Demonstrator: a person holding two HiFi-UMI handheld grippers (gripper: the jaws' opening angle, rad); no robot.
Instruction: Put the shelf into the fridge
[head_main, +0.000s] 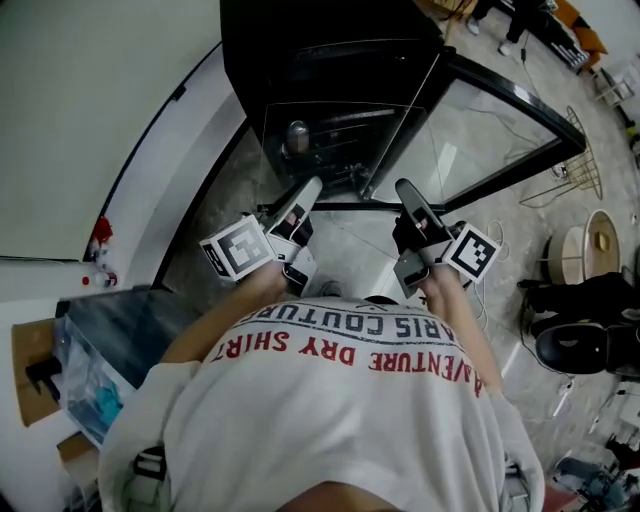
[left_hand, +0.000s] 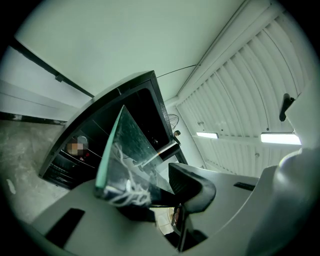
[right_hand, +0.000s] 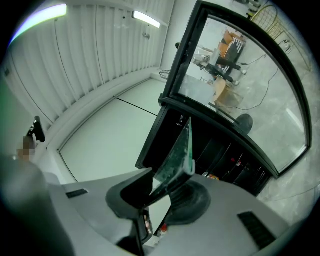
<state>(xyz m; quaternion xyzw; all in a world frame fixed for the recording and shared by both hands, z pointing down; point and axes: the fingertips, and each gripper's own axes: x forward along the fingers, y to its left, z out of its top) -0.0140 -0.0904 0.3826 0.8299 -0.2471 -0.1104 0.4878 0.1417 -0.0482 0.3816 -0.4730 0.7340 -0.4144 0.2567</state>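
Left hand-held gripper (head_main: 303, 196) and right hand-held gripper (head_main: 410, 194) both clamp the glass shelf (left_hand: 126, 150) by its side edges, holding it just before the open fridge (head_main: 320, 60); next, I'd say, level it and slide it inside.

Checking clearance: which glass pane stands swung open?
The black-framed fridge door, swung out rightward; the shelf sits clamped between left gripper and right gripper.

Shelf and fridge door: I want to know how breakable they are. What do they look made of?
Shelf: looks like clear glass, smooth and smudged; see-through, with a green-tinted edge. Clear plastic is possible.
Fridge door: a transparent pane, probably glass, with floor visible through it, in a glossy black frame, metal or plastic.
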